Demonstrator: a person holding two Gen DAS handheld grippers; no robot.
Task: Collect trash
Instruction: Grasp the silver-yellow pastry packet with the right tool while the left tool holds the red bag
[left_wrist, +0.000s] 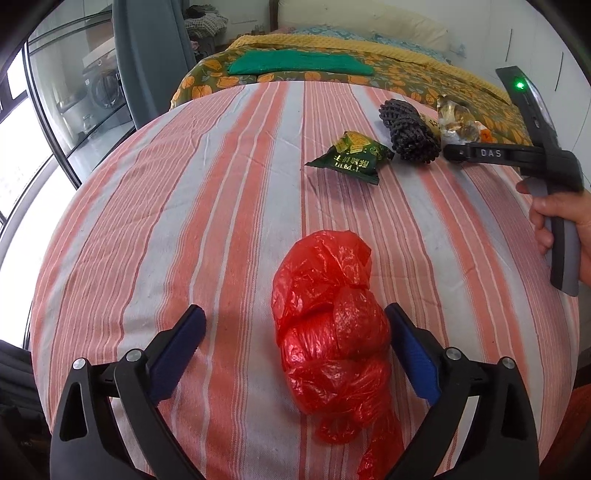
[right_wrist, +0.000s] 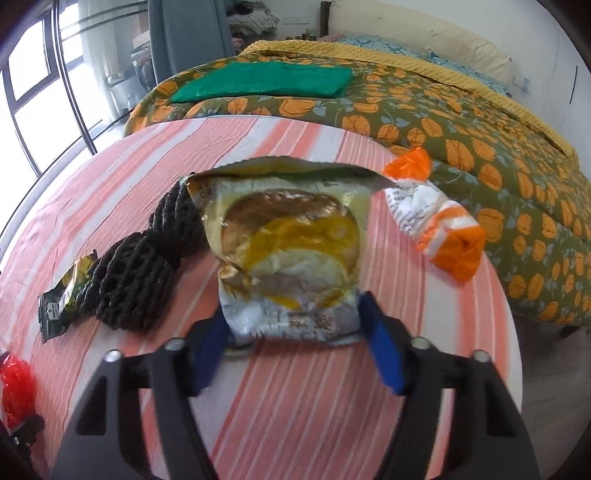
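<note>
Lying crumpled on the striped bench (left_wrist: 155, 221), red plastic bag (left_wrist: 328, 332) between wide-apart left gripper (left_wrist: 295, 339) jaws, lower end running out of frame. Blurring in right view: right gripper (right_wrist: 291, 328) jaws seemingly clamping the yellow snack wrapper (right_wrist: 291, 243), partly hiding the black foam netting (right_wrist: 136, 280).

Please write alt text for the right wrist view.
The right gripper closes its blue fingers on a crinkled yellow snack wrapper above a pink striped tablecloth; black foam netting lies left, an orange-white wrapper right.

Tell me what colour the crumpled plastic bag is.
Red plastic bag; clearest in the left wrist view.
</note>
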